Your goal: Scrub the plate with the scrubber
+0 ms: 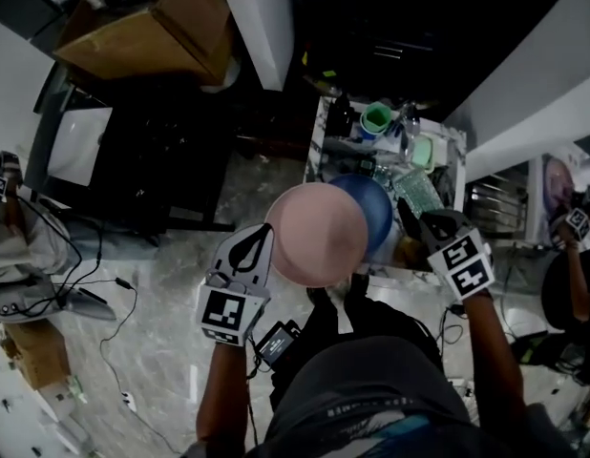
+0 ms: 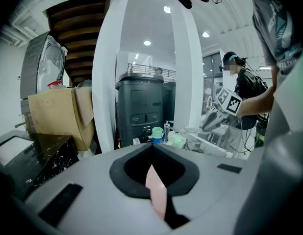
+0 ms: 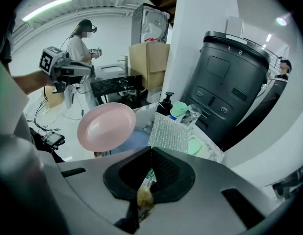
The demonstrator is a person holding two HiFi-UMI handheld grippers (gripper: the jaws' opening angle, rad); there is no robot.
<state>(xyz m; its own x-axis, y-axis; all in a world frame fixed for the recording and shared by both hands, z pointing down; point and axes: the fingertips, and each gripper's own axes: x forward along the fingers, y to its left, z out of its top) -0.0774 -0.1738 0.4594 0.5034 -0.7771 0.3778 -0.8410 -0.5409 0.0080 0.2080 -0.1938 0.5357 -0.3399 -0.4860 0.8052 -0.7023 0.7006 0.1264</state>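
Clamping the pink plate [image 1: 317, 234] is the left tool [image 1: 265, 230]; the right tool [image 3: 150, 153] pinches the scrubber [image 3: 170, 131].

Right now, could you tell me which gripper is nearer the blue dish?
Right. The right gripper, shut on the scrubber, is just beside the blue dish at its right edge; the left gripper, holding the pink plate, is farther off to its left.
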